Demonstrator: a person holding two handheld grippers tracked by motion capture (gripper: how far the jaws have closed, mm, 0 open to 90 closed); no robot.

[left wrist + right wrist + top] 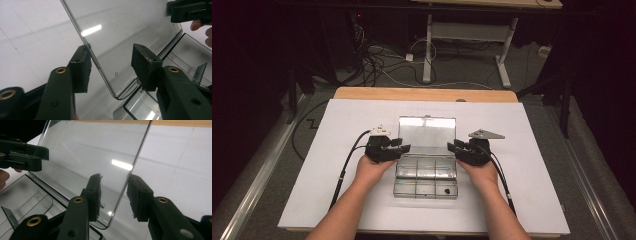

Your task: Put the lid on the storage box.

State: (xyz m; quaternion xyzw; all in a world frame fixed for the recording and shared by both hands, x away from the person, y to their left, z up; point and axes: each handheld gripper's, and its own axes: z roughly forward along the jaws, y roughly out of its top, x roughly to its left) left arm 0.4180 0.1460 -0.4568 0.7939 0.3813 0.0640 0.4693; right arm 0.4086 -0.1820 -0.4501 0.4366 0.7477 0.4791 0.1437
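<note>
Right, the white table (pixel 337 165) takes up most of the high view, its wooden far edge (pixel 426 94) peeking out beyond the white surface and the room behind lost in darkness. At its centre sits the clear plastic compartment box (pixel 426 176), base flat on the table, with its clear lid (pixel 427 131) standing open at the far side. The glare on that lid washes out its surface, so its exact tilt is hard to judge from above. The left gripper (pixel 403 146) comes in at the lid's left edge, the right gripper (pixel 451 146) at its right edge, each hand partly tucked under its tool. In the left gripper view the lid's edge (pixel 100 67) runs between the jaws: one pad touches it, the other stands off with a clear gap, so nothing is clamped. In the right gripper view the lid's edge (pixel 125 187) also lies between the jaws, one pad close against it, the other just apart; loose there too. A small dark item (pixel 446 191) sits in the near right compartment, too tiny to identify.
</note>
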